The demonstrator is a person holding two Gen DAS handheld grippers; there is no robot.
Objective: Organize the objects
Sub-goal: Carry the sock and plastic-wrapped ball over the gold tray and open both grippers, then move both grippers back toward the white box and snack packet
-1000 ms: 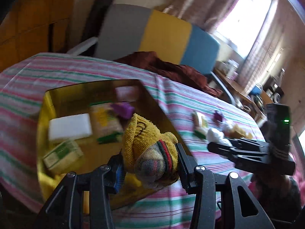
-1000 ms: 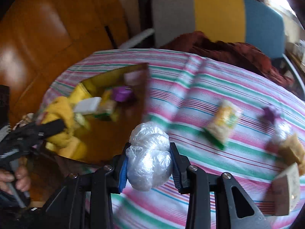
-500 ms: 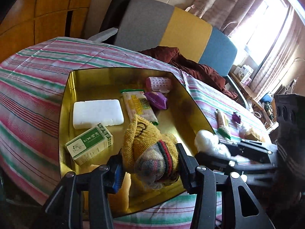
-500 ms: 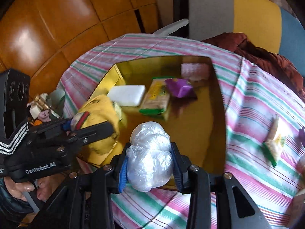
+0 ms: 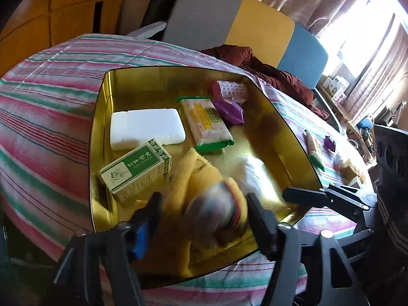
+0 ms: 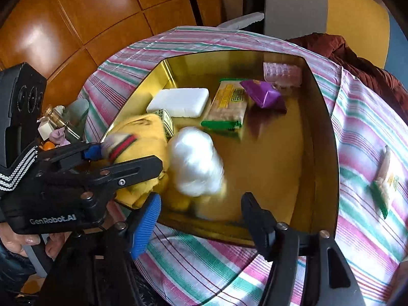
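Note:
A gold tray (image 5: 102, 132) (image 6: 323, 117) sits on the striped tablecloth. My left gripper (image 5: 204, 219) stands open over the tray's near edge; the yellow sock bundle (image 5: 204, 193) (image 6: 145, 137) is blurred between its spread fingers, loose in the tray. My right gripper (image 6: 201, 216) is open; the clear plastic bag ball (image 6: 196, 160) (image 5: 252, 170) lies in the tray just beyond its fingertips, blurred. The left gripper also shows in the right wrist view (image 6: 122, 158), its fingers on either side of the sock.
The tray also holds a white block (image 5: 146, 127), a green-and-white box (image 5: 135, 168), a green-edged snack pack (image 5: 207, 125), a purple packet (image 5: 229, 112) and a pink bumpy roller (image 5: 230, 90). A snack pack (image 6: 385, 181) lies on the cloth to the right. A striped chair (image 5: 255, 25) stands behind.
Both grippers have opened over the tray. The sock bundle and the plastic bag ball have dropped out of the fingers into the tray.

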